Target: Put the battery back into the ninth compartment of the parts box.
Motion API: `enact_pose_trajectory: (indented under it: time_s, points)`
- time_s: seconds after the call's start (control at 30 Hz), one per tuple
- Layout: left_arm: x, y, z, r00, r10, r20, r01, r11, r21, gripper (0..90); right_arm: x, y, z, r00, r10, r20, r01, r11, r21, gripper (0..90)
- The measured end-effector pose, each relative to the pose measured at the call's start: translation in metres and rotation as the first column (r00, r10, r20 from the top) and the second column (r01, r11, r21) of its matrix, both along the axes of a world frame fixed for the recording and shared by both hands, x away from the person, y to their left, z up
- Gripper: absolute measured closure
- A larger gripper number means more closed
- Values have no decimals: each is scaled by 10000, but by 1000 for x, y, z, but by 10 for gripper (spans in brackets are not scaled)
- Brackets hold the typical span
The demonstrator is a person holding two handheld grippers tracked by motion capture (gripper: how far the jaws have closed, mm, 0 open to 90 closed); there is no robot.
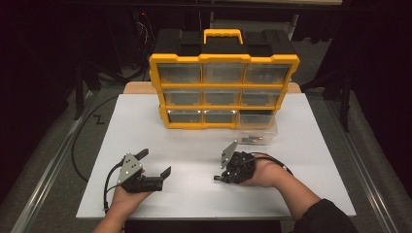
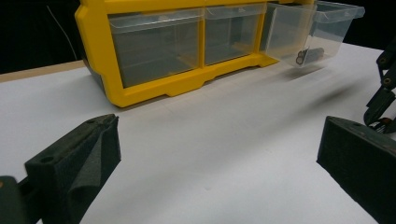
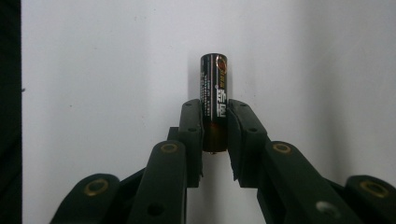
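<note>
Yellow cabinet (image 1: 223, 89): clear drawers, contents unclear.
Pulled-out drawer (image 1: 257, 131): held batteries (image 2: 309, 55).
Right tool (image 3: 215, 135): pinched a battery (image 3: 214, 95).
Left tool (image 1: 154, 164): spread.

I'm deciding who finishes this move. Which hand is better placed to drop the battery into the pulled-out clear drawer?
Right. The right gripper already clamps the dark cylindrical battery and sits nearer the pulled-out clear plastic drawer. The left gripper stands open, holding nothing, farther off.

The left gripper (image 1: 154, 164) is held low over the table by the left hand (image 1: 125, 199), its jaws spread wide with nothing between them. The right gripper (image 1: 217, 177) is gripped by the right hand (image 1: 265, 174), pointed leftward, its jaws drawn nearly together.
</note>
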State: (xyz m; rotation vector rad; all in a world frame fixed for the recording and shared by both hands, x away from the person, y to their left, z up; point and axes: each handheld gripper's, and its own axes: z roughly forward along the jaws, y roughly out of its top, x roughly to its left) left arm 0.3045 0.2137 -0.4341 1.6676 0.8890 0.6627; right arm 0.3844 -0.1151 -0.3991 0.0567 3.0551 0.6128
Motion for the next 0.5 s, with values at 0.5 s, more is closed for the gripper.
enact_pose_trajectory:
  time_s: [0.5]
  points:
    - [0, 1, 0, 10000, 72, -2, -72, 10000, -67, 2, 3, -28, 10, 9980, -610, 145, 610, 9981, -39, 785]
